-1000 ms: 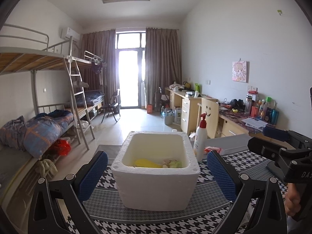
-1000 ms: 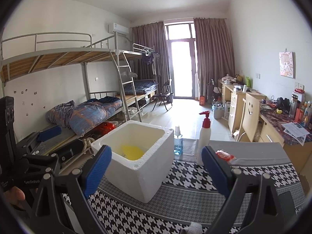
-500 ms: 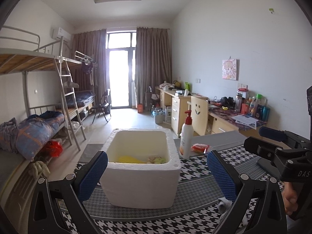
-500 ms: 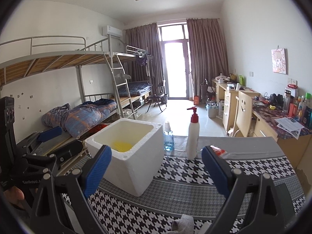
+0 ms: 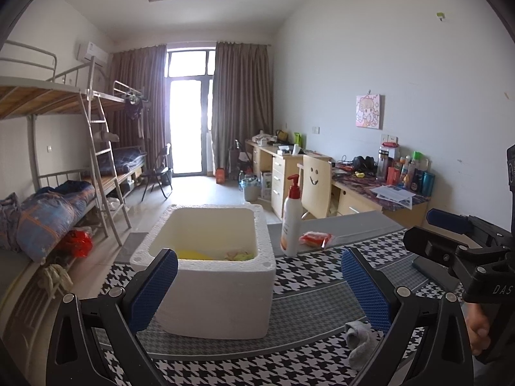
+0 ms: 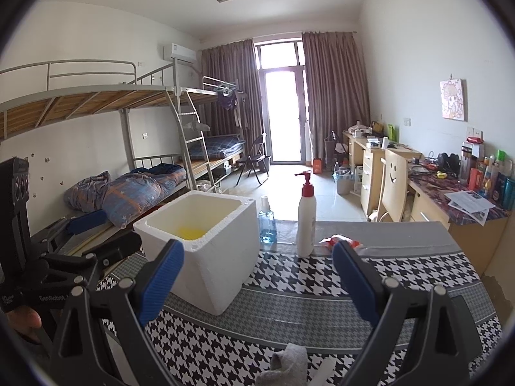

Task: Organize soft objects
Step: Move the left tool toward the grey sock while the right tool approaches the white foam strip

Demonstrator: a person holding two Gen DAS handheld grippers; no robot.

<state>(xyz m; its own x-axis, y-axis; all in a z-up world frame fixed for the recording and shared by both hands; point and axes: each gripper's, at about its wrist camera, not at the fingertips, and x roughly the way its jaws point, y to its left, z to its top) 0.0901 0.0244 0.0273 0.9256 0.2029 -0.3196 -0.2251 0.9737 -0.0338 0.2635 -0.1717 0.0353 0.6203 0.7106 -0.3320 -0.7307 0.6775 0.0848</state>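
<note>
Left wrist view: left gripper (image 5: 259, 286) is held wide open, nothing between the blue ribbed pads (image 5: 153, 288), nothing touched. Foam box (image 5: 212, 270), white, thick-walled, rectangular, is seen straight ahead between the fingers, on the houndstooth tablecloth (image 5: 309, 276). Soft items are seen inside the box: yellow cloth (image 5: 193, 255) and a pale crumpled piece (image 5: 238, 255) against the near wall. Grey sock (image 5: 359, 342), bunched, lies on the cloth just beside the right-side finger, outside the box. Pump bottle (image 5: 291, 225), white plastic with red pump, stands upright just right of the box; a red snack packet (image 5: 315, 239) lies next to it. Right gripper (image 5: 431, 234) is seen at the right edge, black frame, blue pad, held by a hand (image 5: 479, 331).

Right wrist view: right gripper (image 6: 257, 283) is also spread wide, empty, in contact with nothing. Foam box (image 6: 206, 244) sits left of centre, yellow cloth (image 6: 191, 233) visible at its bottom. Grey sock (image 6: 286, 366) lies at the bottom edge between the fingers, on the tablecloth (image 6: 322, 283). Pump bottle (image 6: 305, 218) stands upright behind; a small clear bottle with blue liquid (image 6: 267, 225) stands between it and the box. Left gripper (image 6: 96, 234) is seen at left.
</note>
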